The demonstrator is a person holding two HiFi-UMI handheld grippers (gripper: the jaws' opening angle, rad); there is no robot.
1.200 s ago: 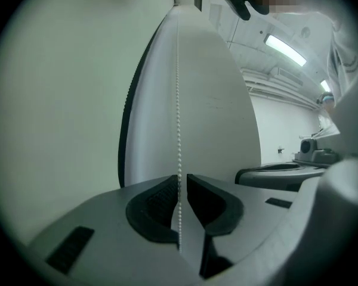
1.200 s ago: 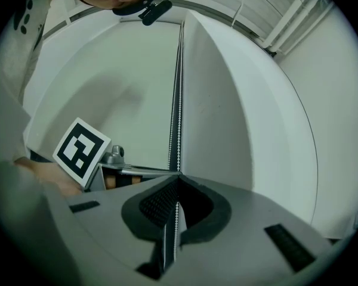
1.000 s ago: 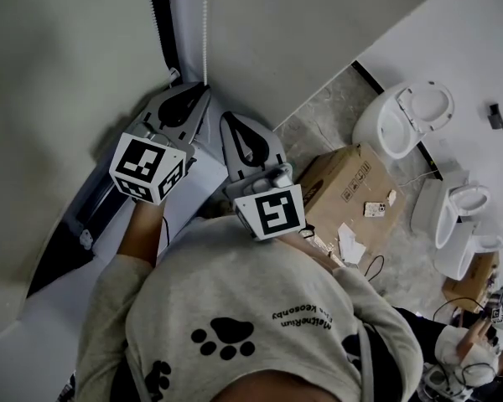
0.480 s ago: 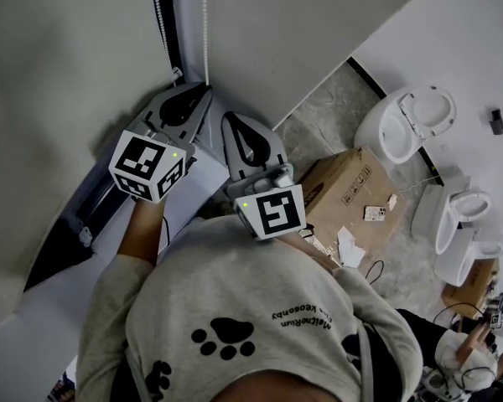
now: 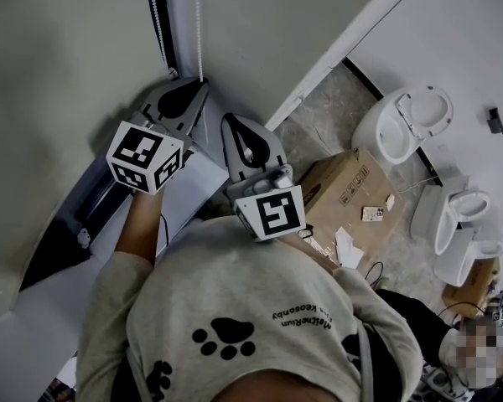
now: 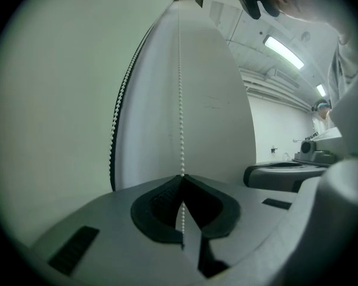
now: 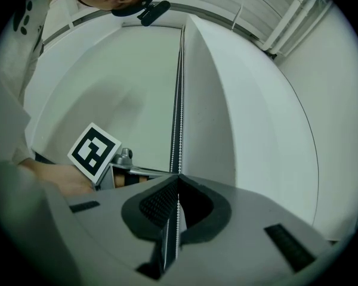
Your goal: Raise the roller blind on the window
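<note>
Left tool (image 6: 182,177), jaws just closed, pinches the chain (image 6: 180,88), which rises straight from its tips; right tool (image 7: 178,177), beside it, grips the chain too.

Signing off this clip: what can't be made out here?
Blind's roller: the head view's top edge cuts it off above the bead chain.
Chain's lower loop: hidden beneath the left claw and right claw, every view.
Small card on the cardboard box: print too small, head view.

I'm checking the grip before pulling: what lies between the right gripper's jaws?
The blind's bead chain, pinched where the jaws meet; the right gripper is shut on it. The right gripper view shows this.
</note>
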